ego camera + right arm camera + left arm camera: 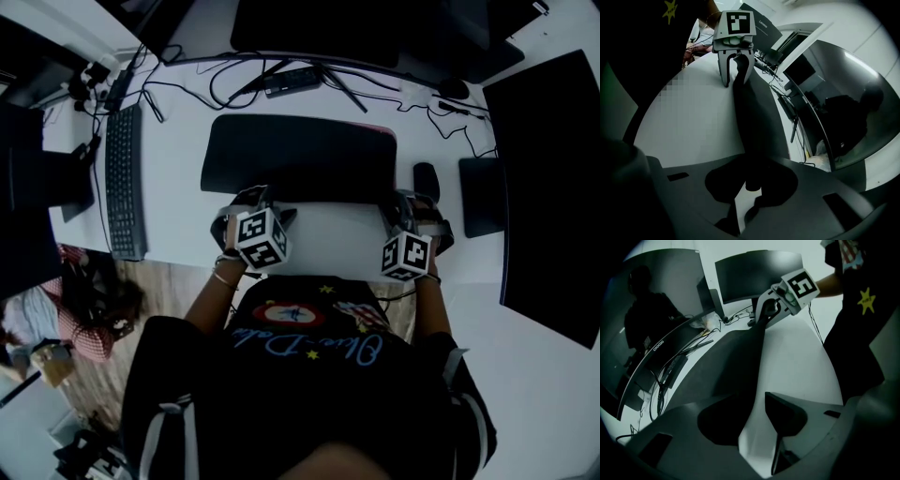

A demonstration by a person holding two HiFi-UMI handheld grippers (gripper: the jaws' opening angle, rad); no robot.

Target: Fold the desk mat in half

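Note:
The black desk mat [300,155] lies flat on the white desk [178,211] in front of the person. My left gripper [255,197] is at the mat's near left corner, and my right gripper [410,202] is at its near right corner. In the left gripper view the mat [726,366] runs in beside the left pad, and the left gripper [757,420] is open with white desk showing in the gap. In the right gripper view the right gripper [750,183] is closed on the mat's [754,117] raised edge. Each view shows the other gripper [768,310] [736,65] at the far corner.
A keyboard [124,183] lies left of the mat. A mouse [426,178] and a small black pad [482,195] lie to the right, beside a large dark panel [553,197]. Monitors [328,23], cables [244,89] and a black bar-shaped device [292,82] crowd the back.

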